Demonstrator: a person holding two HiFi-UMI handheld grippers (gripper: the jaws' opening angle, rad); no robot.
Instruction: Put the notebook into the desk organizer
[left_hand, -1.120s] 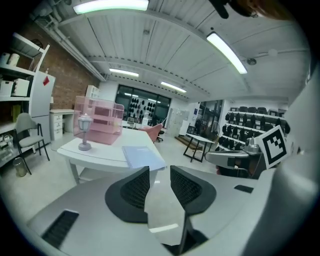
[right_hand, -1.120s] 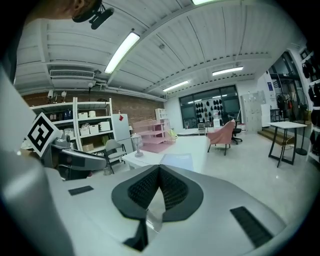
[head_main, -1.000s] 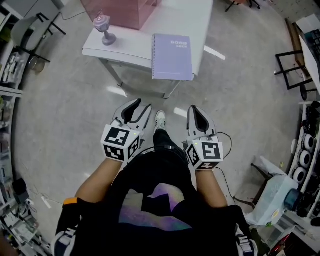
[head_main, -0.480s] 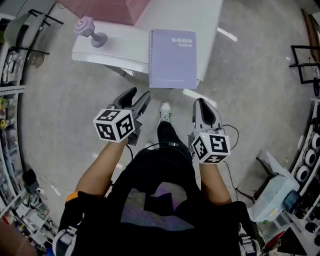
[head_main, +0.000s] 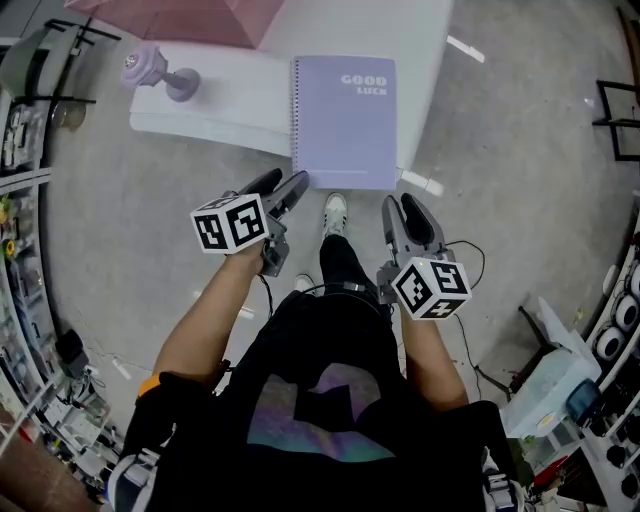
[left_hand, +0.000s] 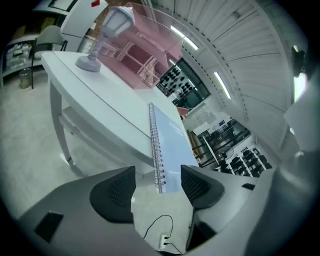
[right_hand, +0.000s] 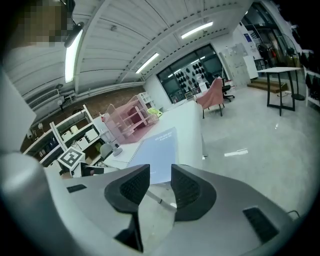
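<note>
On white table (head_main: 240, 90), rectangular spiral-bound lilac notebook (head_main: 345, 120)

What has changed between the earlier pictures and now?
The person stepped closer to the white table, bringing the left gripper and the right gripper forward toward the notebook. The fingers of both are opening, with nothing between them. The notebook, lamp and pink desk organizer lie unmoved on the table.

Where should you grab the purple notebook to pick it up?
Probably the notebook by its near short edge, coming from the person's side. It lies flat on the table, and that edge seems to stick out past the rim, so one jaw could slip under.
</note>
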